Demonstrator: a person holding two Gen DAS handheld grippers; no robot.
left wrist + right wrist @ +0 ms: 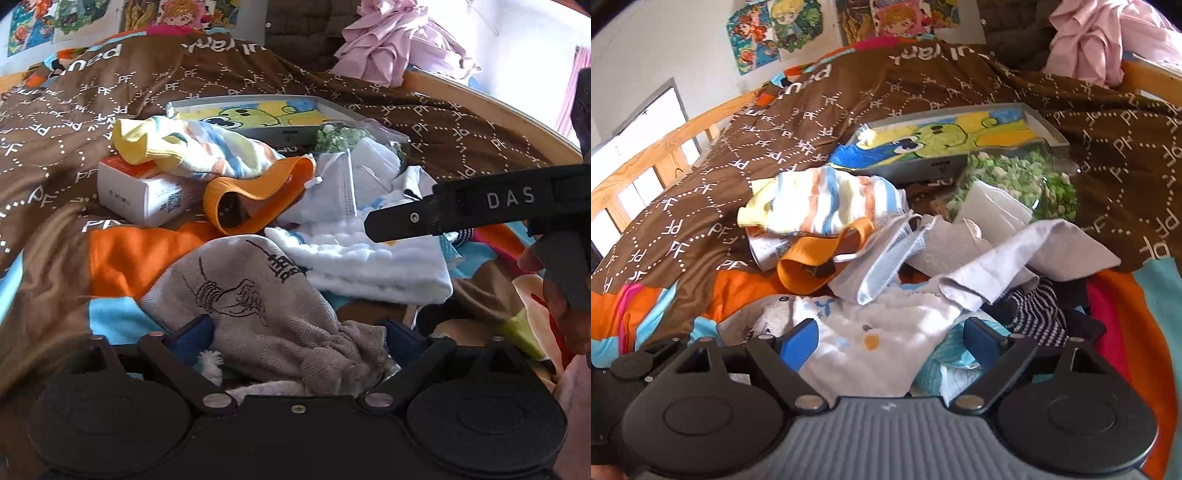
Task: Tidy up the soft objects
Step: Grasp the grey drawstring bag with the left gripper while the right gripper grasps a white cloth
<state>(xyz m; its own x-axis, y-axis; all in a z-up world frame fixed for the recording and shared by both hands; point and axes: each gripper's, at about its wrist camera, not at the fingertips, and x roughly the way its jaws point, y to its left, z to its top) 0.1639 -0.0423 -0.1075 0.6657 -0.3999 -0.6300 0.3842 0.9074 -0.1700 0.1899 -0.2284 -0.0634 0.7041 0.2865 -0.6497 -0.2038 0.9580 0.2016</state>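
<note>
From the left wrist camera, the left gripper (295,332) stood with its blue-padded fingers (195,332) spread wide either side of a grey terry cloth (258,295), nubby and stitched with black line-work, its lower end bunched into folds between them; whether the pads pressed it could not be told. Beyond lay a fluffy white towel (373,266), a glossy orange band (258,192) curled in a loop, a pleated face mask (336,188), a striped knit sock (195,151) draped over a white carton (144,199), and a flat tray (258,114), all on a brown quilted bedspread (74,122). The right gripper's black body (461,206) crossed above the towel. The right wrist camera showed the right gripper (890,343) spread wide over a soft white printed cloth (864,343), and only here a striped navy fabric (1038,314), a pale grey cloth (1034,251) and a bag of green pieces (1027,177).
</note>
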